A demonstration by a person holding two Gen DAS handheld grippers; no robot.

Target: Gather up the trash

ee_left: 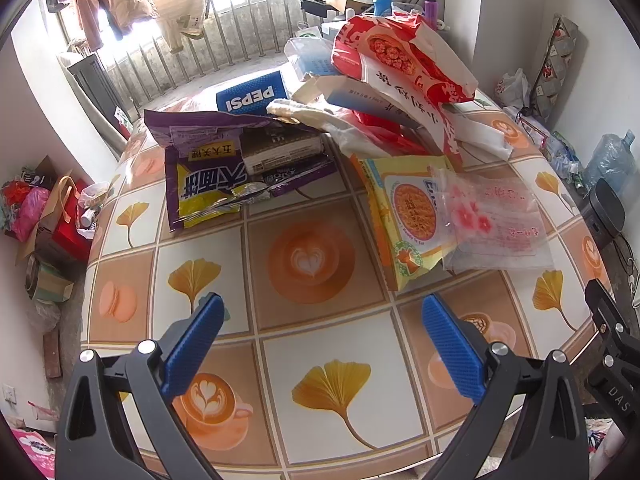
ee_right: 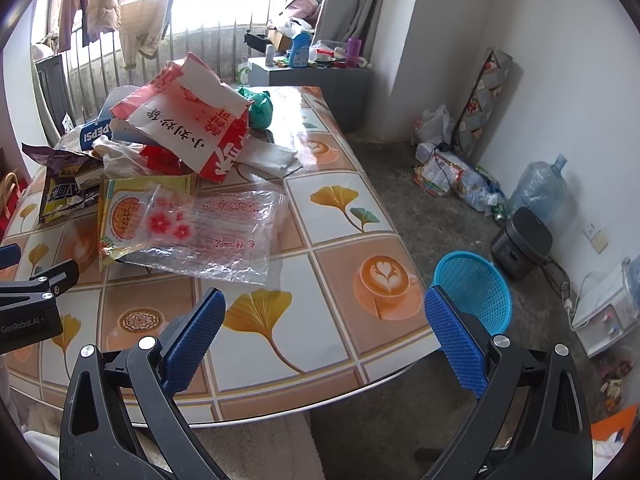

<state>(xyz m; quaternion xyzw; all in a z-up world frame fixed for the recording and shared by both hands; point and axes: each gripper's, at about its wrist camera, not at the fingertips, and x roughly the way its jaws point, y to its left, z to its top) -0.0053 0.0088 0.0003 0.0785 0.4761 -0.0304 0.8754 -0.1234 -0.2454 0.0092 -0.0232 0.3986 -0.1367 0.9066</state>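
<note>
A heap of wrappers lies at the far side of the patterned table point(ee_left: 320, 360) point(ee_right: 344, 320): a purple and yellow packet point(ee_left: 200, 184) point(ee_right: 60, 192), a Pepsi carton point(ee_left: 250, 94) point(ee_right: 94, 134), a red and white bag point(ee_left: 404, 64) point(ee_right: 188, 128), a yellow noodle packet point(ee_left: 404, 216) point(ee_right: 120, 216) and a clear flowered bag point(ee_left: 496, 216) point(ee_right: 216, 232). My left gripper point(ee_left: 322, 320) hovers open over bare table in front of the heap. My right gripper point(ee_right: 324, 320) is open too, near the table's right edge, with nothing between its fingers. A blue mesh basket point(ee_right: 476, 284) stands on the floor to the right.
A green bag point(ee_right: 260, 106) sits at the table's far end. On the floor by the right wall are a water jug point(ee_right: 540, 188), a black appliance point(ee_right: 520, 240) and bags. Boxes and bags point(ee_left: 52, 216) crowd the floor left of the table.
</note>
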